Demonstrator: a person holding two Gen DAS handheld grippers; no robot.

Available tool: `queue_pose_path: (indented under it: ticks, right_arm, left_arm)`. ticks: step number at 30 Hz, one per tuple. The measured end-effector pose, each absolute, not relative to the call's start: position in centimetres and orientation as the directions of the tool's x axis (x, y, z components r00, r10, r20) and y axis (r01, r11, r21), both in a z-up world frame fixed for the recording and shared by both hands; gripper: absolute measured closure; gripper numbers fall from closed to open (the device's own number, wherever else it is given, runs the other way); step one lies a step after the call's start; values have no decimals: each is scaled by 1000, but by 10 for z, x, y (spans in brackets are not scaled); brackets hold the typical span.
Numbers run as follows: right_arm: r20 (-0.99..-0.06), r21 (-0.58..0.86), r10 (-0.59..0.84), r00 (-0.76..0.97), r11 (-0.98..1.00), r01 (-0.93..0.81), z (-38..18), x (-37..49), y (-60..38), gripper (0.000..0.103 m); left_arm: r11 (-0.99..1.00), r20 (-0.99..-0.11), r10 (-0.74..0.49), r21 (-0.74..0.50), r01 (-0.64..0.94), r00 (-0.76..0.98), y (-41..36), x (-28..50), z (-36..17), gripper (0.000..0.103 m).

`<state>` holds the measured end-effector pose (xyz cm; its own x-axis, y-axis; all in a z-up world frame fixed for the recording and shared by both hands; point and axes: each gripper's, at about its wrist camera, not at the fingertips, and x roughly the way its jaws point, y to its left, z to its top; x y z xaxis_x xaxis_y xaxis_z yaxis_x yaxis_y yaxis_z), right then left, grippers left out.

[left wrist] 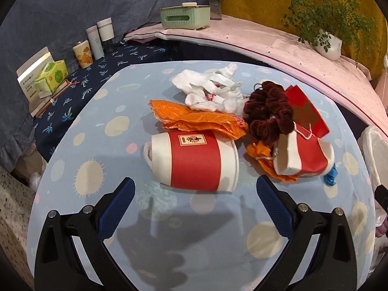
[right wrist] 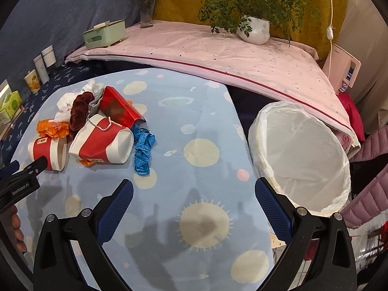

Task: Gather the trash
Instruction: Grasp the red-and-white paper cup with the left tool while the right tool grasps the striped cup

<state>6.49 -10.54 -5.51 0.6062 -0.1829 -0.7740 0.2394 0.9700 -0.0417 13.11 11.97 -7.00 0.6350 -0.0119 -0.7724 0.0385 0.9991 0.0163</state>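
A pile of trash lies on the light blue spotted table (left wrist: 101, 126). Nearest my open left gripper (left wrist: 195, 188) is a red and white paper box (left wrist: 194, 162) on its side, just beyond the fingertips. Behind it lie an orange wrapper (left wrist: 194, 118), white crumpled cloth (left wrist: 211, 87), a dark red scrunchie (left wrist: 269, 111), a red paper bag (left wrist: 305, 114) and a red and white gift bag (left wrist: 303, 157). In the right wrist view the gift bag (right wrist: 101, 143) sits beside a blue tape measure (right wrist: 144, 148). My right gripper (right wrist: 194, 192) is open over bare table (right wrist: 206, 126), left of the lined white bin (right wrist: 300, 155).
A pink-covered ledge (right wrist: 218, 51) behind the table carries a green tissue box (right wrist: 104, 35), a vase (right wrist: 146, 12) and a potted plant (right wrist: 254, 29). Jars and cartons (left wrist: 94, 41) stand on the dark blue cloth at the left. A padded pink sleeve (right wrist: 368, 194) is at the right.
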Motion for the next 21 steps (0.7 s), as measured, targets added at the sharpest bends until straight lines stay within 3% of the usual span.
queue_pose_path:
  ticks: [14,19,21]
  right_arm:
    - [-795,24,-82,601,986,166,-68,109,-72,7]
    - [-796,43,-53,603,989,143,-67,120,-59,18]
    - [-800,56,-38,598,989,137,-67,126,-56,28]
  left_arm:
    - [997,-793,-55,-14,72,607,115,160,-88,9]
    - [997,-801,-58,-21,68,596,117,162,-88,35]
    - [998,-803,-59,-28,61,592,120,162,-88,46]
